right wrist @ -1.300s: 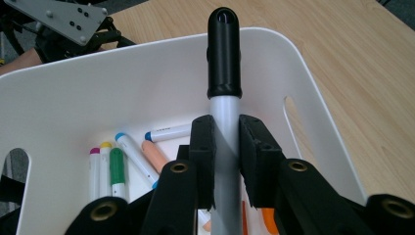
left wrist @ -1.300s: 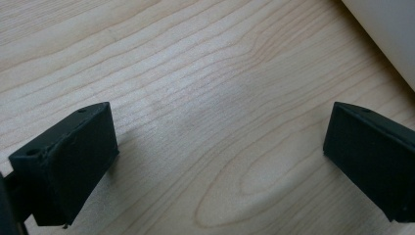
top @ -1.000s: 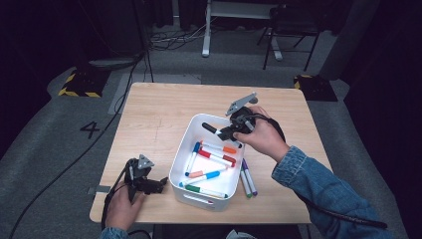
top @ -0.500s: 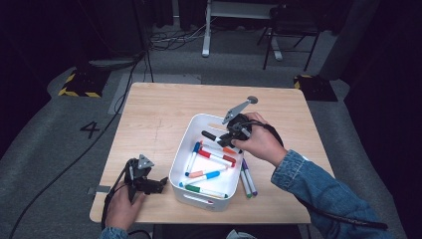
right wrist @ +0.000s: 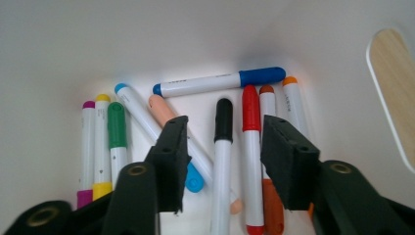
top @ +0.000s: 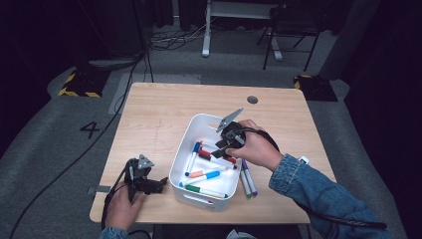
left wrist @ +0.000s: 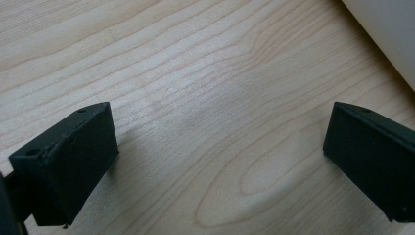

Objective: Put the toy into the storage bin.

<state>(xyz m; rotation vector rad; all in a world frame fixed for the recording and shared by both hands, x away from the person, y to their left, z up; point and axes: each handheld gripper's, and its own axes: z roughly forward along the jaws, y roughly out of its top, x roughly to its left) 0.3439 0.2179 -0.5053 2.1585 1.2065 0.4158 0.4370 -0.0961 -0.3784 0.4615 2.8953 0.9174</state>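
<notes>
L gripper (top: pixel 160 183) sits idle at the table's (top: pixel 164 109) near-left corner, just beside the white bin (top: pixel 199 125) w/o touching it; its jaws stand wide apart over bare wood w/ nothing between them, probably parked out of the way while the other hand works. Moving rightward, the bin holds the loose markers in a jumble, so its walls keep them from rolling off. R gripper (right wrist: pixel 222 164) is down inside the bin, jaws pointing at the floor of it; they have just been opening & now stand part-way apart, pads clear of everything. Between them lie the black-capped marker (right wrist: pixel 222 147) & red-capped marker (right wrist: pixel 250 147), side by side, long axes running along the jaw direction, caps pointing away from the gripper toward the far bin wall. Looks like a release, not a grab. Further right, two markers (top: pixel 247 178) lie on the table just outside the bin, parallel to its right wall.
</notes>
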